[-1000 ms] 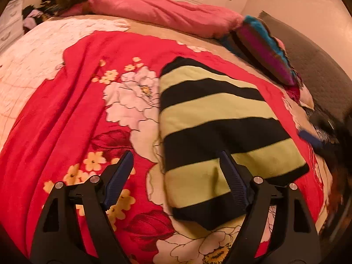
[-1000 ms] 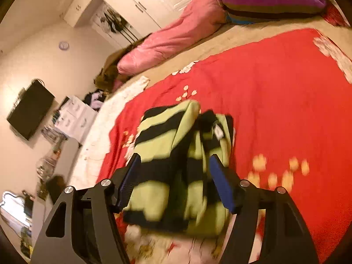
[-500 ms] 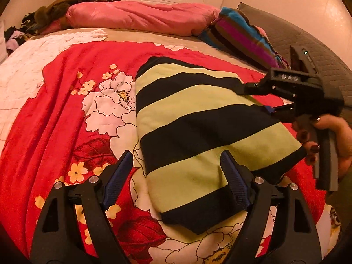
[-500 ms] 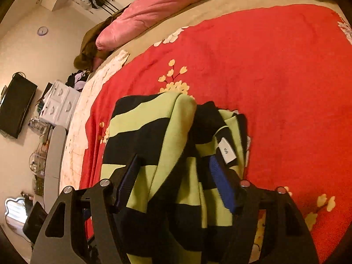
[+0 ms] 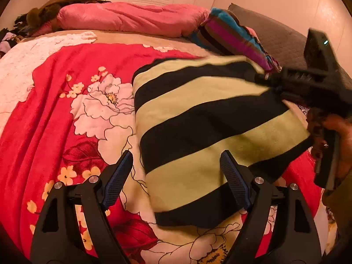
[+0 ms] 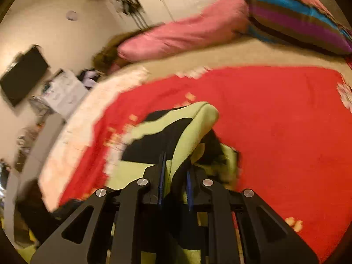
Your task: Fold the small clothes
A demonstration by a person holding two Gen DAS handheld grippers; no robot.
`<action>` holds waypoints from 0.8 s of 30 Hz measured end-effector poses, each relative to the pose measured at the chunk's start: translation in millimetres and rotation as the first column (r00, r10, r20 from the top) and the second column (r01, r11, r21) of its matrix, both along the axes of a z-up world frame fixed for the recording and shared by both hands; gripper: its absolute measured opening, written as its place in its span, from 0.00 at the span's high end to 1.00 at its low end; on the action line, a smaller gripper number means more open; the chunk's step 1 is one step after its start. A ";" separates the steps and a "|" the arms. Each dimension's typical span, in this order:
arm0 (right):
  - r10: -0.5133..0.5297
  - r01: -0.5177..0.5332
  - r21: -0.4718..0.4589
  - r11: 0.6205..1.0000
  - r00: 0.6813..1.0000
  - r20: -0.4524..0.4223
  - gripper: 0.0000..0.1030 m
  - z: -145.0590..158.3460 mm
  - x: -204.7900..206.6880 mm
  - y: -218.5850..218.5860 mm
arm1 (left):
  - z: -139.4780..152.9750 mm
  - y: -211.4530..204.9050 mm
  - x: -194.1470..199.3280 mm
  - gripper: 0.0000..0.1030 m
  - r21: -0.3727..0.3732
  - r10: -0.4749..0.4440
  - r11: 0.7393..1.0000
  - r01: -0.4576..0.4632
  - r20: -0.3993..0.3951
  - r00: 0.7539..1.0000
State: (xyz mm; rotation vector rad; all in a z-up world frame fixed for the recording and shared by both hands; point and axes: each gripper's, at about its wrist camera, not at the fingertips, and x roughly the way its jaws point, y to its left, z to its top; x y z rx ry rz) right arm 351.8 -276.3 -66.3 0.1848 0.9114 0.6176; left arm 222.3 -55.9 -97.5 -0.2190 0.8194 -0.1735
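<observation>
My right tool is clamped on the striped garment: in its own view the two blue pads are drawn close together with a ridge of green and black cloth pinched between them. The cloth rises from the grip and drapes forward in a folded hump, its far end hanging over the red blanket. This view is blurred, so I cannot make out the finer folds. From the left wrist I see the same right tool coming in from the right side, its tip at the far right edge of the garment, with the hand that holds it below.

My left tool is spread wide and holds nothing. Its left finger sits over the floral blanket, and its right finger sits over the near part of the garment; I cannot tell whether it touches the cloth.

The garment lies on the bed, folded into a rough rectangle of wide black and pale green bands, on the white flower print of the blanket. Its near edge is between my left fingers and its far right corner is lifted toward the right tool.

Beyond it, a pink bolster lies across the head of the bed, and a striped pillow lies to its right.
</observation>
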 end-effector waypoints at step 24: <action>-0.038 0.063 0.157 0.986 0.986 -0.160 0.70 -36.8 -84.4 -46.1 | -15.5 20.2 -0.8 0.20 -0.064 0.067 0.995 -0.074 -0.110 0.992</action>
